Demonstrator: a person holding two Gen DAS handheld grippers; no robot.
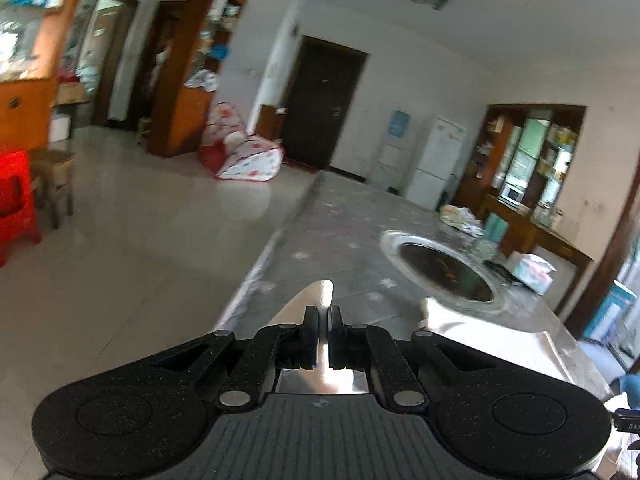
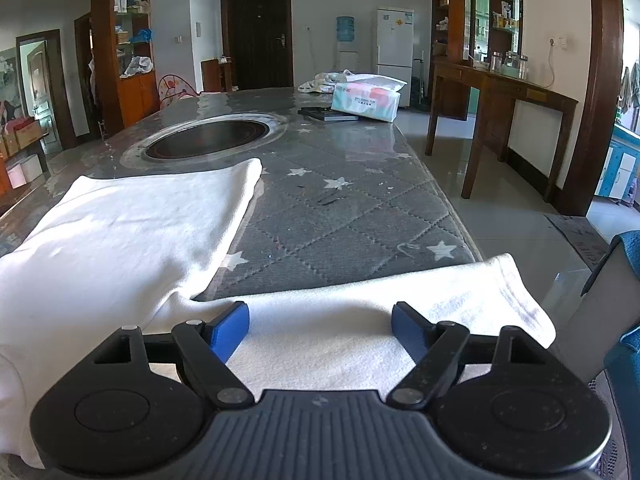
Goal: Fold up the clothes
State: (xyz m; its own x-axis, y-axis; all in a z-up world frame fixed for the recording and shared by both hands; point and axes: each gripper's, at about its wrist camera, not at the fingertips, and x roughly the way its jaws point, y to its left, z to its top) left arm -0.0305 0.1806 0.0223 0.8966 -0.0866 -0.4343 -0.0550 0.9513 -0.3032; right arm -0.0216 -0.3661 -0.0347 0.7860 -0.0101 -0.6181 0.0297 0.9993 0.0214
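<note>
A white garment (image 2: 132, 232) lies on the grey star-patterned table cover (image 2: 352, 216), its body at the left and a sleeve (image 2: 460, 296) stretched along the near edge to the right. My right gripper (image 2: 320, 328) is open, its blue pads just above the sleeve, empty. In the left wrist view my left gripper (image 1: 323, 332) is shut on a pinched fold of the white garment (image 1: 324, 292), lifted above the table near its left edge. More of the garment (image 1: 480, 340) lies to the right.
A round dark inset (image 2: 208, 138) with a metal rim sits mid-table, also in the left wrist view (image 1: 444, 272). A tissue pack (image 2: 366, 100) and a dark flat object (image 2: 326, 114) lie at the far end. A wooden side table (image 2: 500, 96) stands right.
</note>
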